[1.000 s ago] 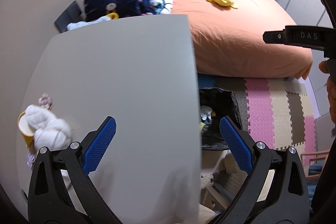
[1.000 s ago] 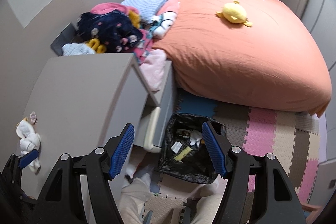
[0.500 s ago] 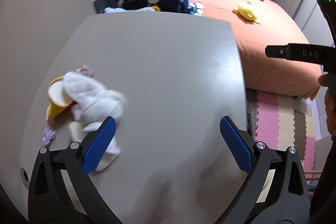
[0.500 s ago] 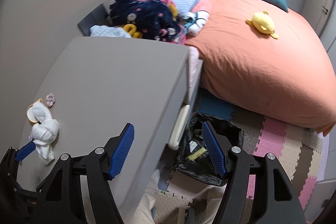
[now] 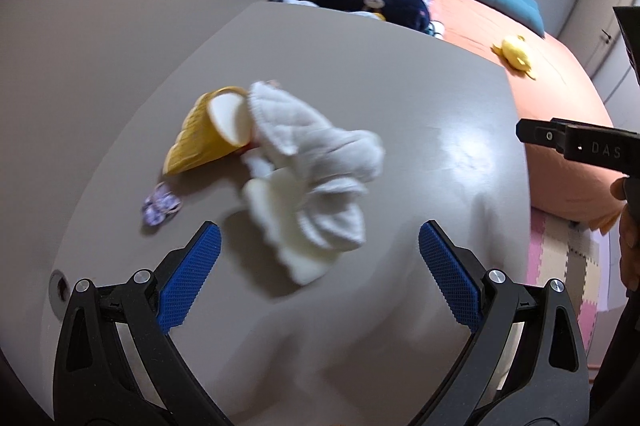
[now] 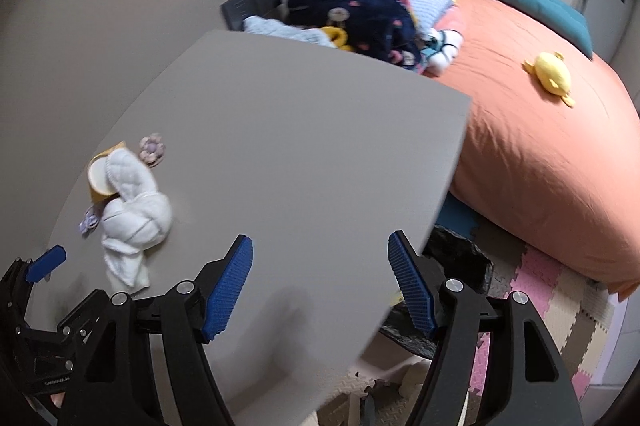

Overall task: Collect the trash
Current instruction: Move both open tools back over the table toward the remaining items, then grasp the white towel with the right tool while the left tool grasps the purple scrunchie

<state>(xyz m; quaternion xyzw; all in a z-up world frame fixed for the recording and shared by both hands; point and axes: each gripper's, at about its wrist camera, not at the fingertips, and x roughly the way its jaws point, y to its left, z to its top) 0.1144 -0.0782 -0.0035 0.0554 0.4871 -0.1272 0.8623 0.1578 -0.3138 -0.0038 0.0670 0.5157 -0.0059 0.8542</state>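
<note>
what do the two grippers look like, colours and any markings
Both the left gripper and the right gripper have matte black frames with silver pivot bolts and blue cross-hatched finger pads. The right one's body carries white "DAS" lettering.

On the table (image 6: 300, 146), a cloth (image 5: 316, 182) lies against a tipped cup (image 5: 208, 134), seemingly touching; the bed (image 6: 540, 154) stands right.

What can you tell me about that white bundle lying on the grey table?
The white bundle looks like soft quilted cloth, crumpled and folded over itself, with scalloped edges. It lies on the grey table, near its left side. Its upper end touches or overlaps the open mouth of a tipped yellow cup. A small purple wrapper lies beside it. Nothing grips it.
</note>
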